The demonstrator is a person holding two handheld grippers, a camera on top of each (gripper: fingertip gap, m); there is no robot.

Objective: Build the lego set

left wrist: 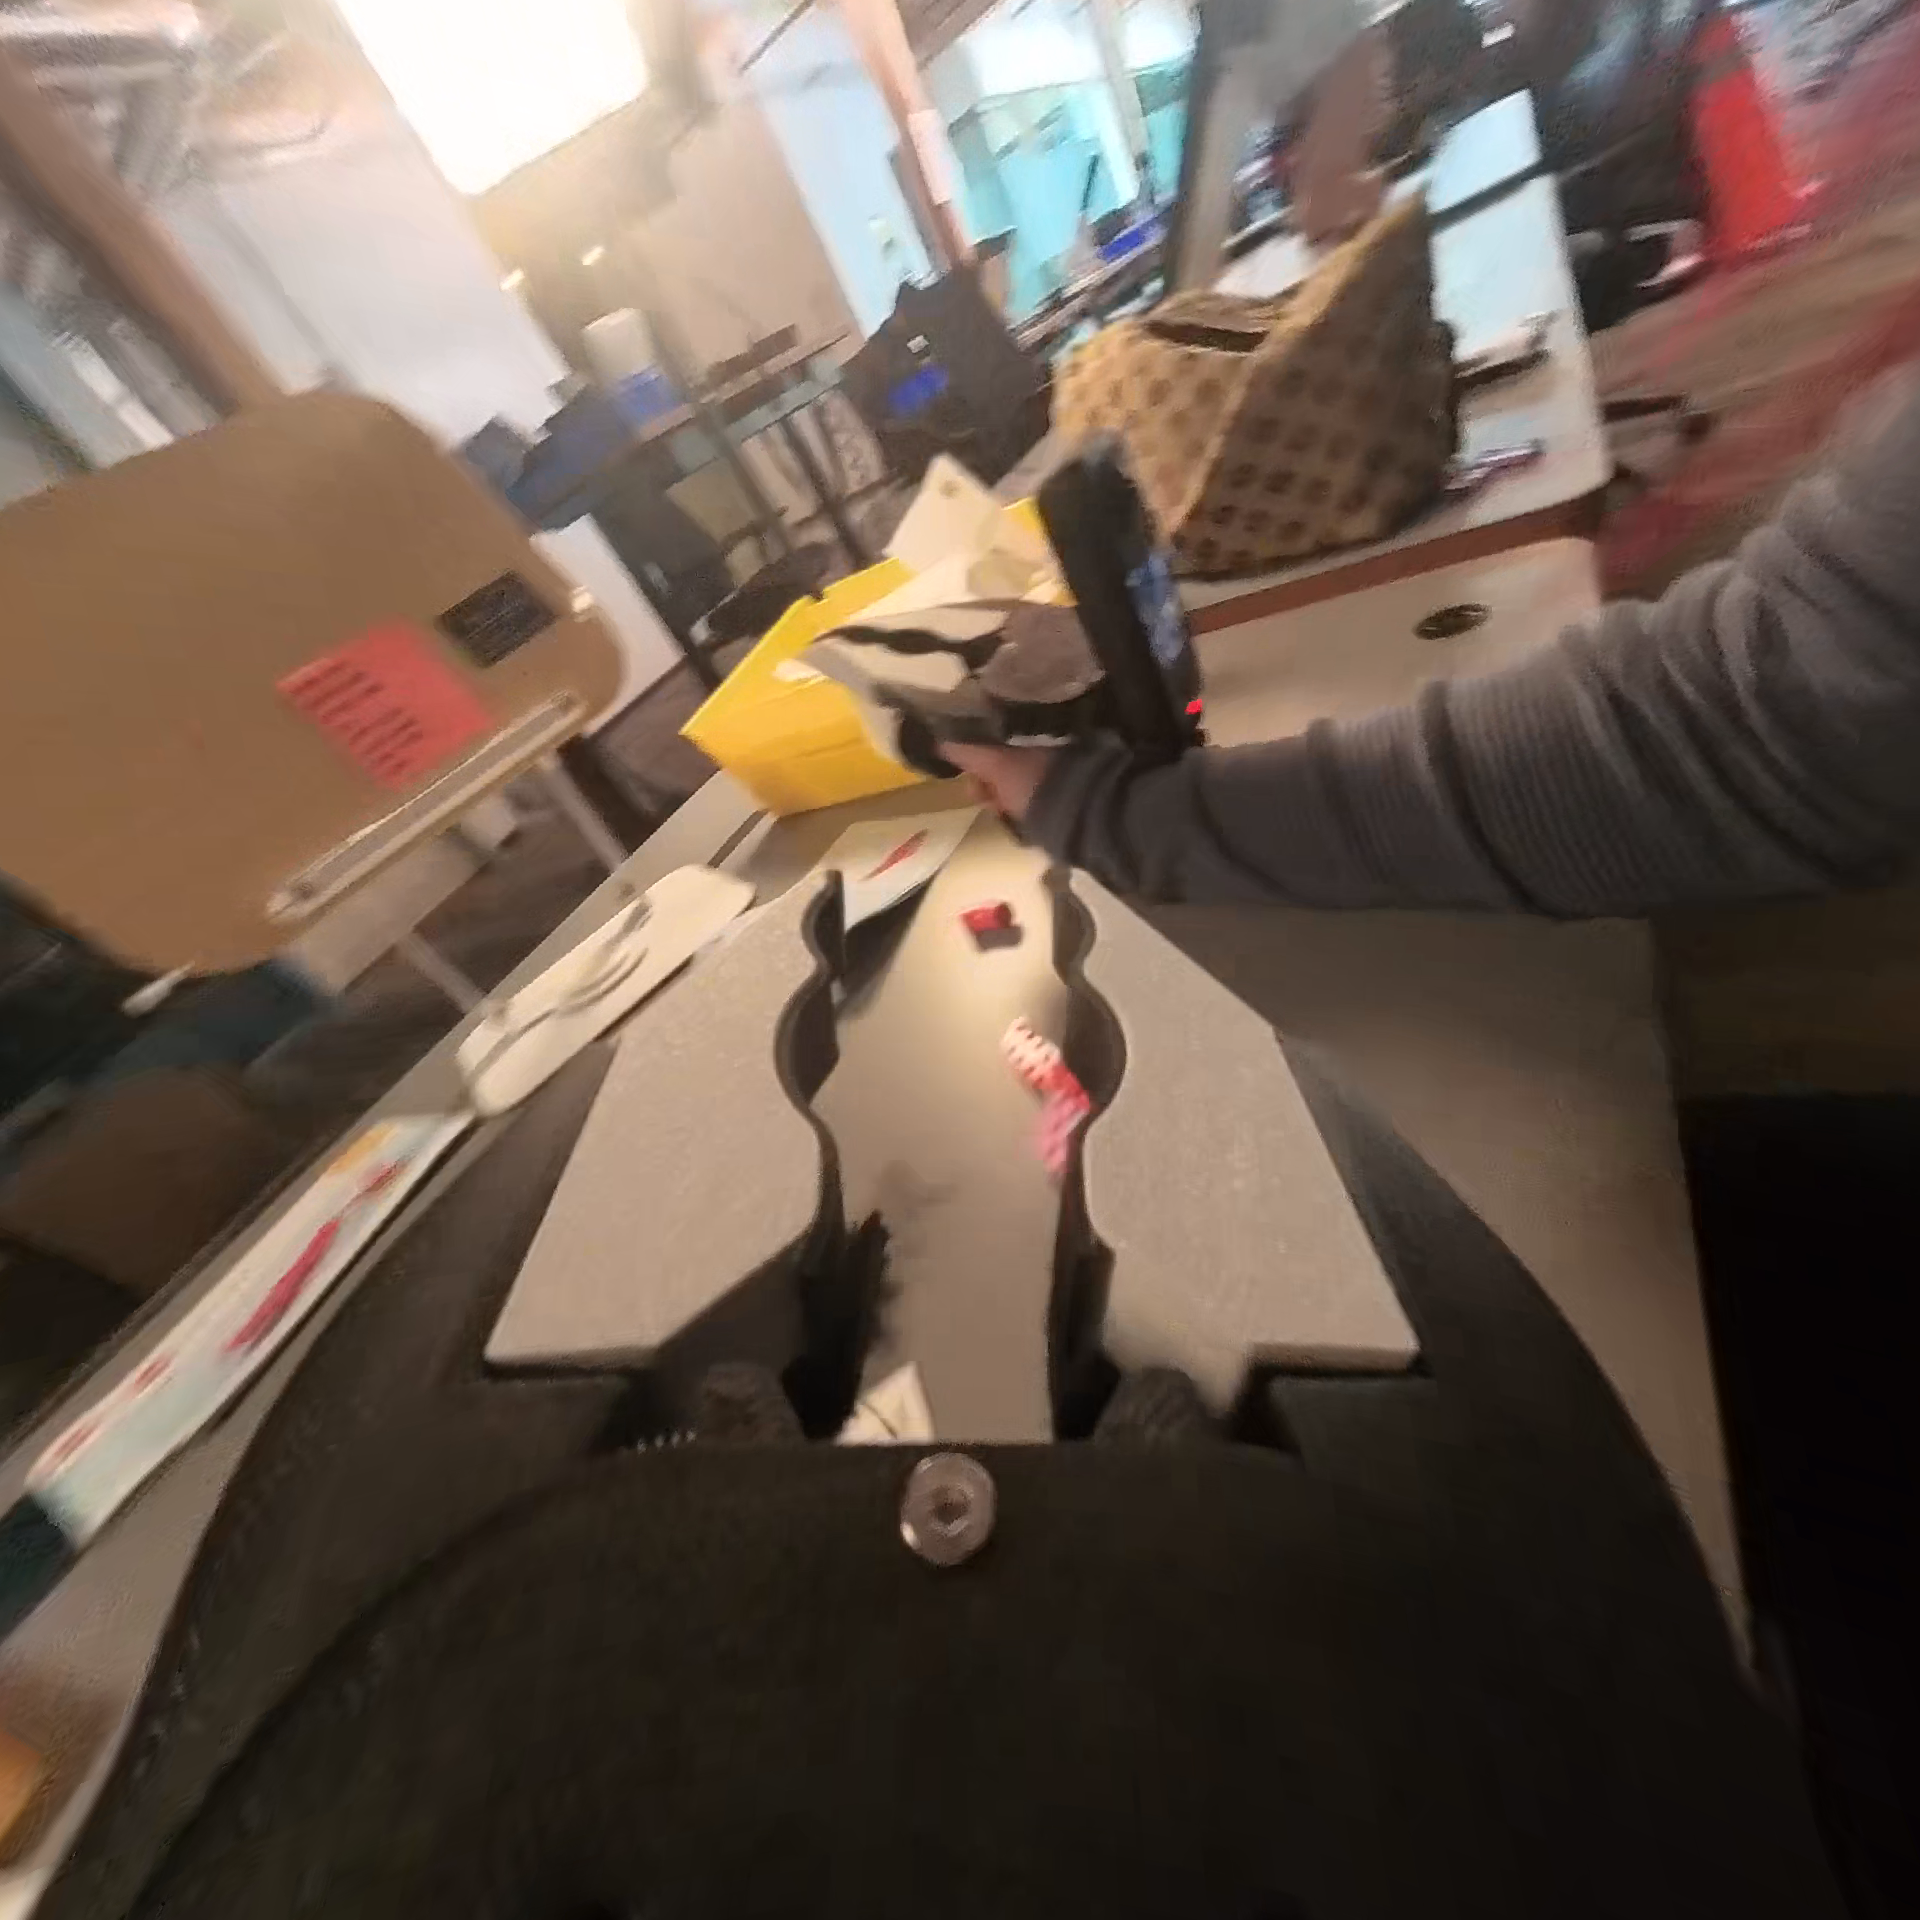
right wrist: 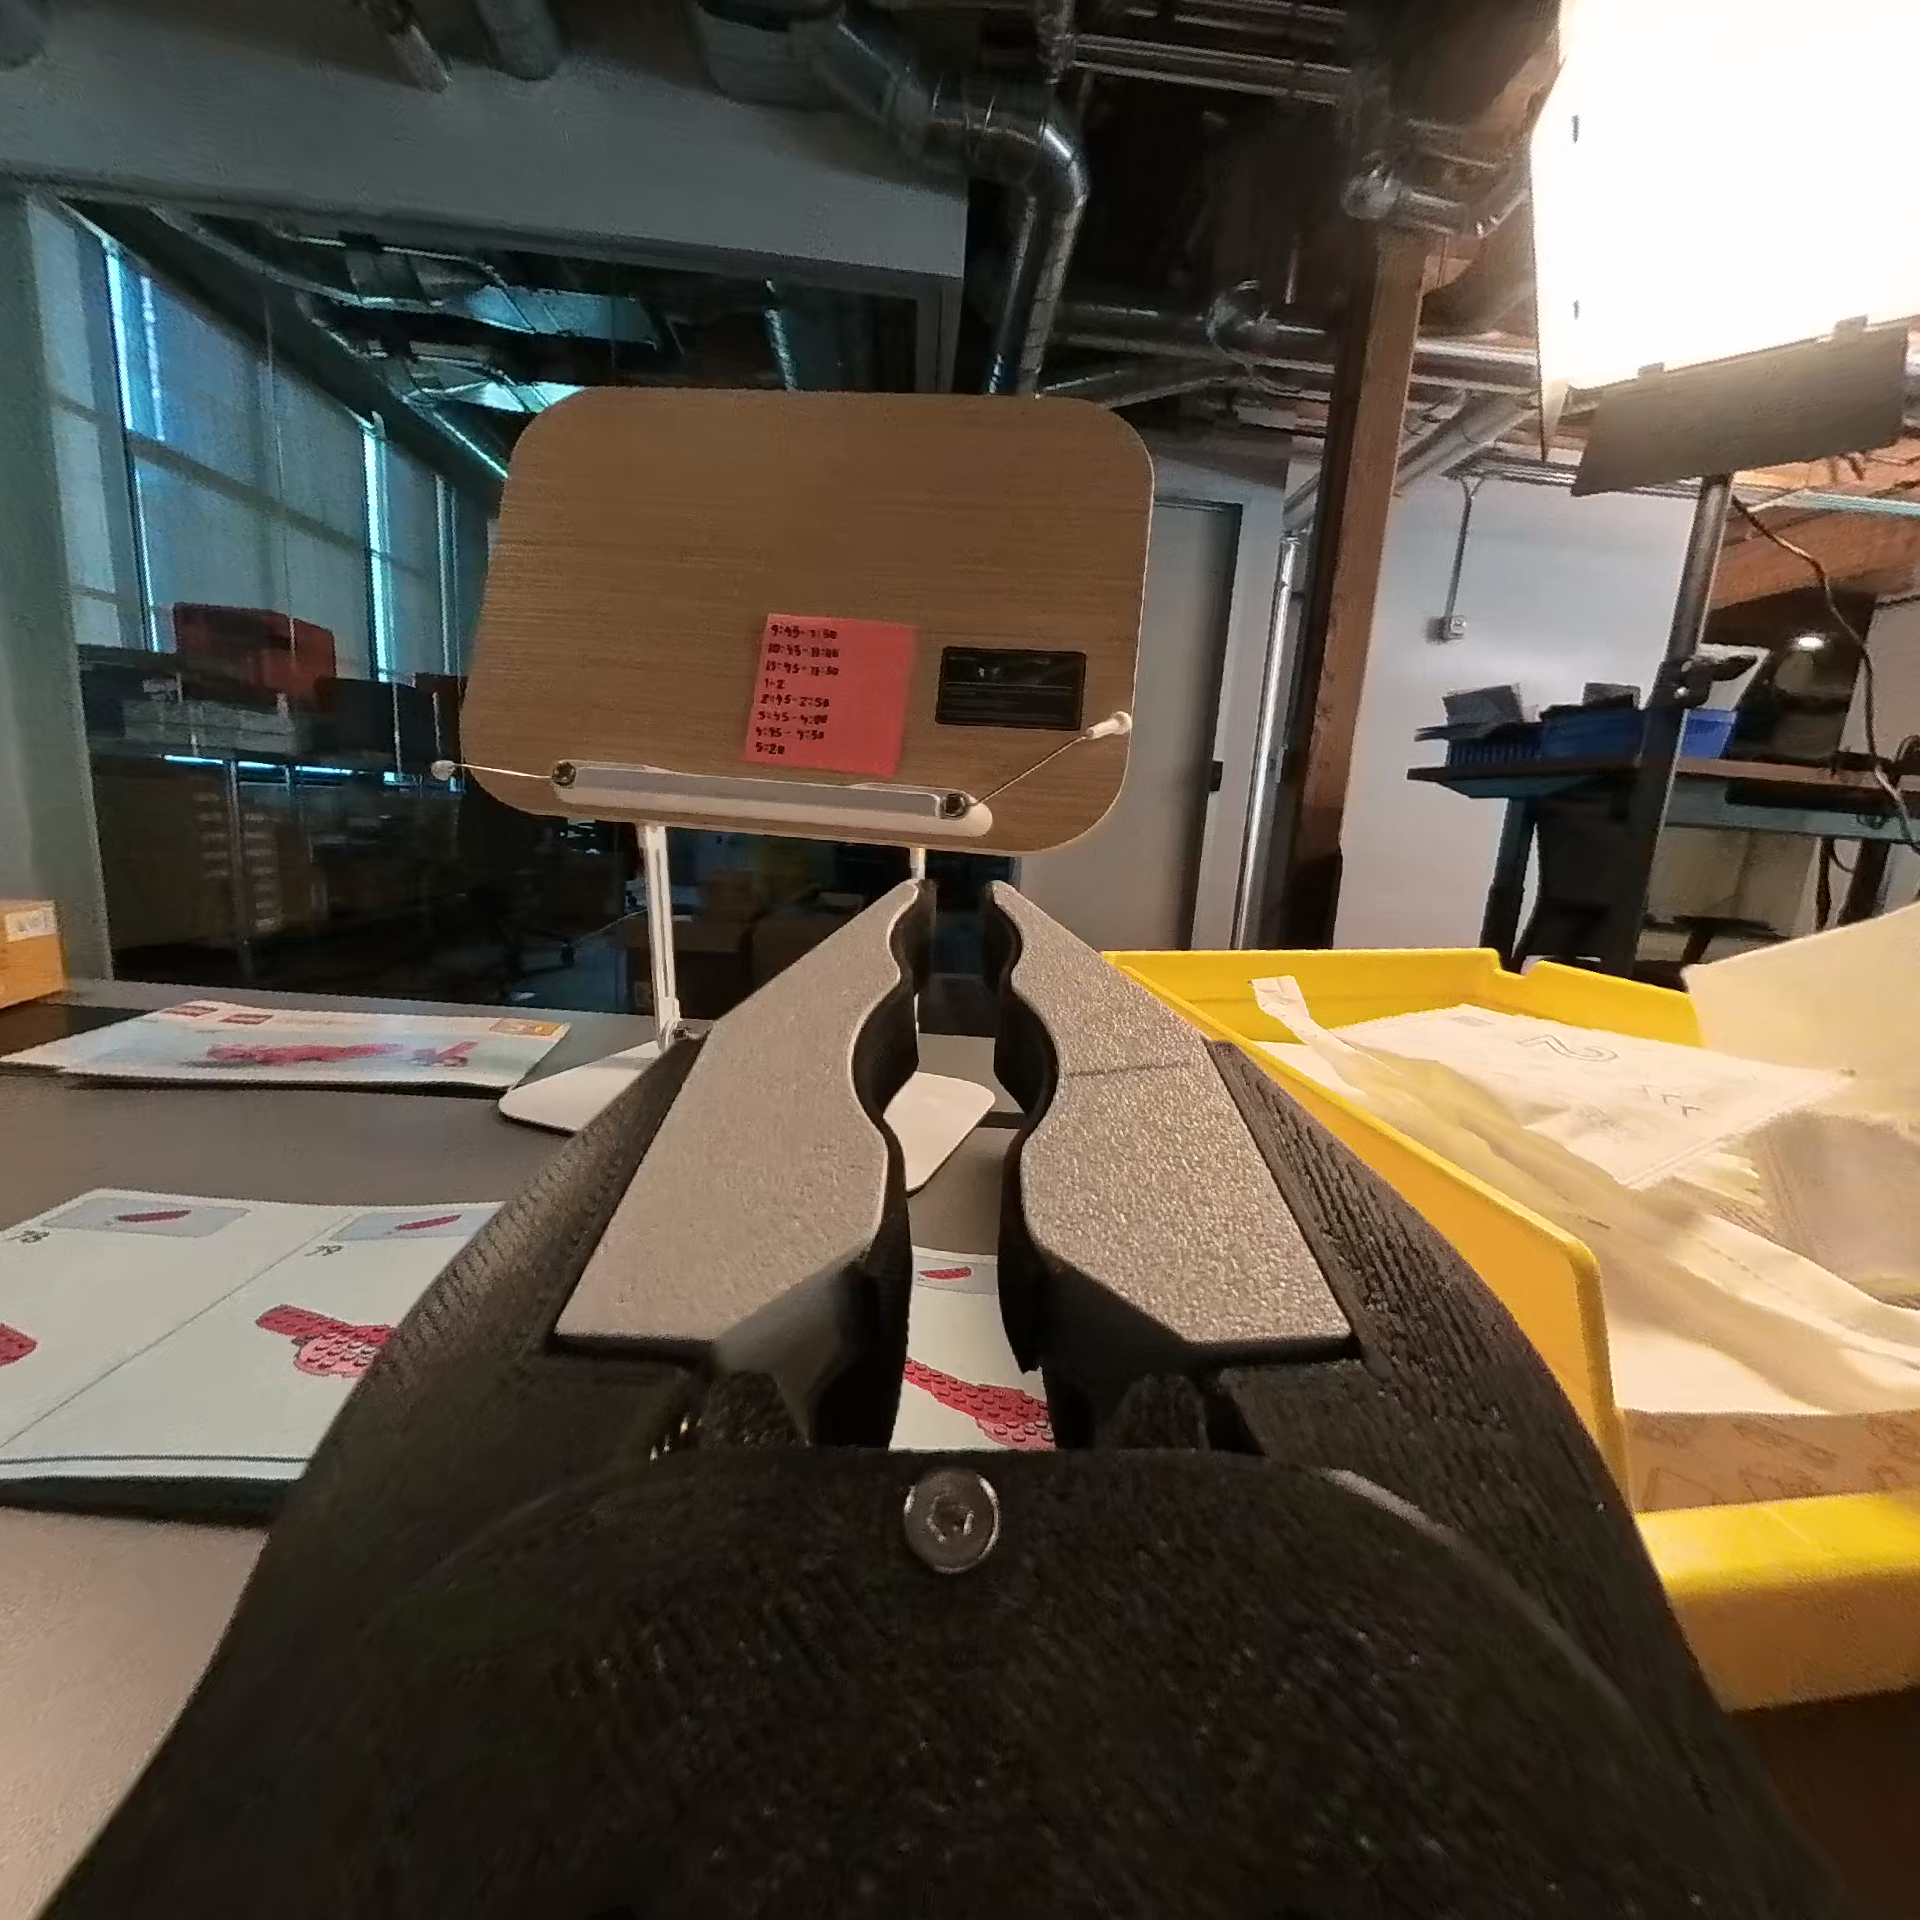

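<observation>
Booklet pages (right wrist: 156, 1340) printed with pink brick drawings are seen flat on the grey table (right wrist: 125, 1662) at the far left of the right wrist view, with a second booklet (right wrist: 291, 1044) farther back. Behind them a wooden book stand (right wrist: 821, 582) is raised on a white base (right wrist: 582, 1091), and a red sticky note (right wrist: 831, 691) is stuck to its board. The right gripper (right wrist: 961, 914) is held level in front of that stand, its jaws drawn narrow with a thin slit of air between the tips and nothing clasped. Just to its right a yellow bin (right wrist: 1558, 1299) is seen, filled with crumpled clear plastic bags (right wrist: 1558, 1122).

In the blurred left wrist view the same stand (left wrist: 260, 665) is found at the left, past the table edge. The left gripper (left wrist: 945, 894) is held above the table with its jaws partly spread and nothing pressed between them. A small red and black brick (left wrist: 987, 925) lies on the table in the gap near the tips, untouched, and a pink and white toothed piece (left wrist: 1049, 1081) lies nearer the right finger (left wrist: 1164, 1091); whether it touches that finger cannot be told. Farther off, the other gripper (left wrist: 862, 665) is seen over the yellow bin (left wrist: 790, 717), gripped by a hand (left wrist: 1003, 774) in a grey sleeve (left wrist: 1455, 769).
</observation>
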